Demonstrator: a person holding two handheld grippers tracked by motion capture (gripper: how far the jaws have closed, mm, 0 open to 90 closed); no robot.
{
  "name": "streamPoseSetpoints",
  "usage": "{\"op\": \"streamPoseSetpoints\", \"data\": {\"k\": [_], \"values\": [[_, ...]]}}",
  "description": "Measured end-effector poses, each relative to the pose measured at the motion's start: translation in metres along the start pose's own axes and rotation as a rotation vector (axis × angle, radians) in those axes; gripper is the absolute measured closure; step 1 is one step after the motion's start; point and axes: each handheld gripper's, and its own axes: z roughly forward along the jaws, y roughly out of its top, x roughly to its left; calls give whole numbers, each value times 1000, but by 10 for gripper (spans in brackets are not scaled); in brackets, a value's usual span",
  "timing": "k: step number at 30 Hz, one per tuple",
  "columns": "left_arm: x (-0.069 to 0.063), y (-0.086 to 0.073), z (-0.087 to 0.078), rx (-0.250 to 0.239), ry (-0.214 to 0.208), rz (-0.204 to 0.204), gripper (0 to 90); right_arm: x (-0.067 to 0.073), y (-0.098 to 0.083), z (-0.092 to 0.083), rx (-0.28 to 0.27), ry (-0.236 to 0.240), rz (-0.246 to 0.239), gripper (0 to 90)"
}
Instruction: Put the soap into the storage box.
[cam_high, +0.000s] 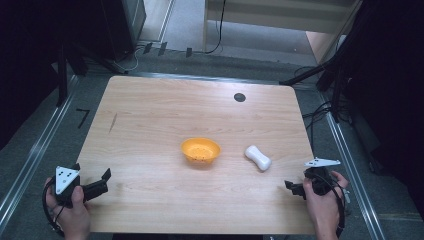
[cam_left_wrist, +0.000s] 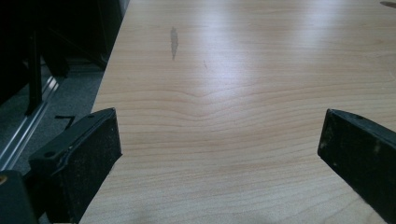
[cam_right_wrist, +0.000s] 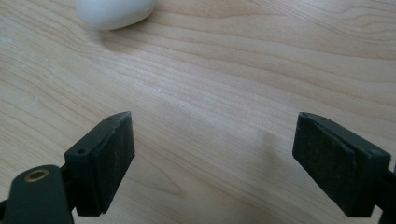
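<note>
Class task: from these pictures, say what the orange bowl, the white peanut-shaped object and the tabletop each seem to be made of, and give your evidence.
Small orange bowl: probably plastic; uniform colour, thin rim.
White peanut-shaped object: smooth and softly glossy, perhaps plastic or rubber; the look leaves it open.
Pale wood-grain tabletop: wood or laminate; grain lines and a light sheen.

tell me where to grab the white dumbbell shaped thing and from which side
Grip the white bottle at its narrow waist, between the two rounded ends. It lies flat on the table, slanted, right of the orange bowl. The right gripper, jaws wide open, is nearest; probably come down from above with the jaws across the waist, since the bulging ends would likely slip.
</note>
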Motion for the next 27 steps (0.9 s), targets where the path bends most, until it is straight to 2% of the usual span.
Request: {"op": "streamPoseSetpoints", "data": {"k": [11, 27], "values": [[0, 0, 0, 1, -3, -1, 0, 4, 19, 6, 60, 15, -27, 135], [1, 0, 0, 1, -5, -10, 0, 12, 42, 16, 98, 32, -66, 134]]}}
